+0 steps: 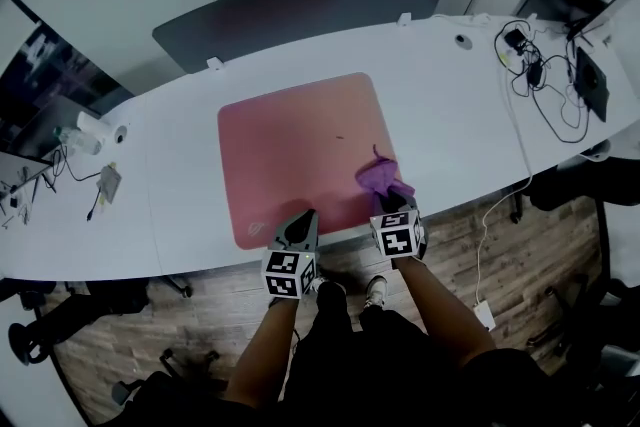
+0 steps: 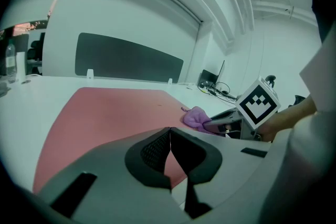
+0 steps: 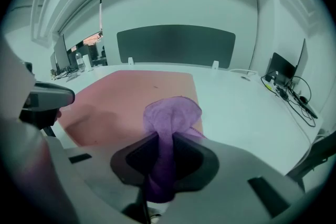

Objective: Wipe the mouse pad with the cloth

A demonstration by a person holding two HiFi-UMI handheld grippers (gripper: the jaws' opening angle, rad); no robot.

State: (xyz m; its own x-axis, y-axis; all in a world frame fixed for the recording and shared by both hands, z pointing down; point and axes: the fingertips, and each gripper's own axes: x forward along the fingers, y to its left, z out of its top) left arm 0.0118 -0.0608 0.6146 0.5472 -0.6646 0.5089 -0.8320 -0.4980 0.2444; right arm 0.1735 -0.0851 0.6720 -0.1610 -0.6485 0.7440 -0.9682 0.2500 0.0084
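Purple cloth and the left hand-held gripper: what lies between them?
Only bare pink mouse pad lies between the cloth and the left hand-held gripper. The head view shows this, and the left gripper view agrees.

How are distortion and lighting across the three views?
Head view: the desk edge bows into an arc, the corners are dim, and the mouse pad is evenly lit. Left gripper view: heavy fisheye, curved walls, black corners. Right gripper view: black rim, the cloth is sharp, and a soft shadow lies on the mouse pad's left part.

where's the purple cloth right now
The purple cloth is clamped by the right gripper, at the near right corner of the mouse pad, just right of centre in the head view.
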